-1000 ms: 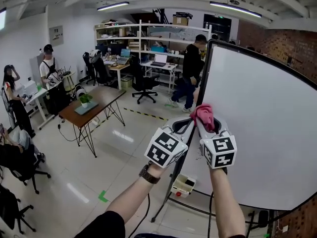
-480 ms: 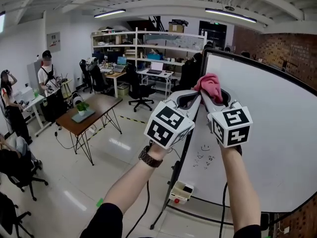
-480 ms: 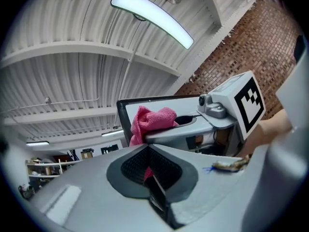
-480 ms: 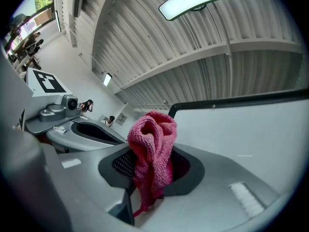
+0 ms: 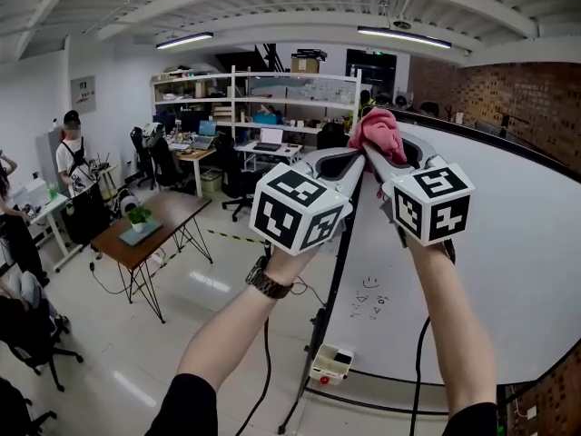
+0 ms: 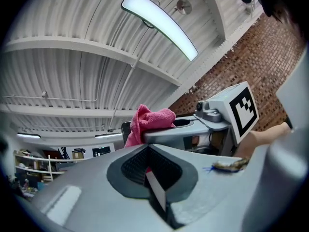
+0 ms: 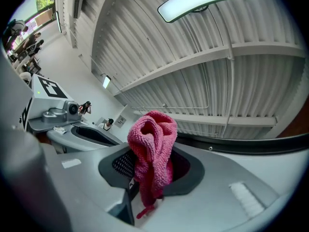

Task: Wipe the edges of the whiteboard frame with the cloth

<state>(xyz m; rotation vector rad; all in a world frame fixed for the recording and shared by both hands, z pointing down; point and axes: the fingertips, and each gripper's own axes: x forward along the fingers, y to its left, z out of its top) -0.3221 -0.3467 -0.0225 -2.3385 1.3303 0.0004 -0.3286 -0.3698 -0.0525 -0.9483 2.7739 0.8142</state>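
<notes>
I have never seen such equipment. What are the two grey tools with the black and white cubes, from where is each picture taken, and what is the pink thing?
There is no robot here. A person holds a two-jaw hand tool, called a gripper, in each hand. The patterned cubes are parts of these tools. The wide picture comes from a camera on the person's head. The other two pictures come from a camera riding on each gripper, looking along its jaws. The right gripper is shut on a pink cloth, raised near the top corner of the whiteboard's dark frame. The left gripper is shut and holds nothing. The whiteboard bears small scribbles low down.
</notes>
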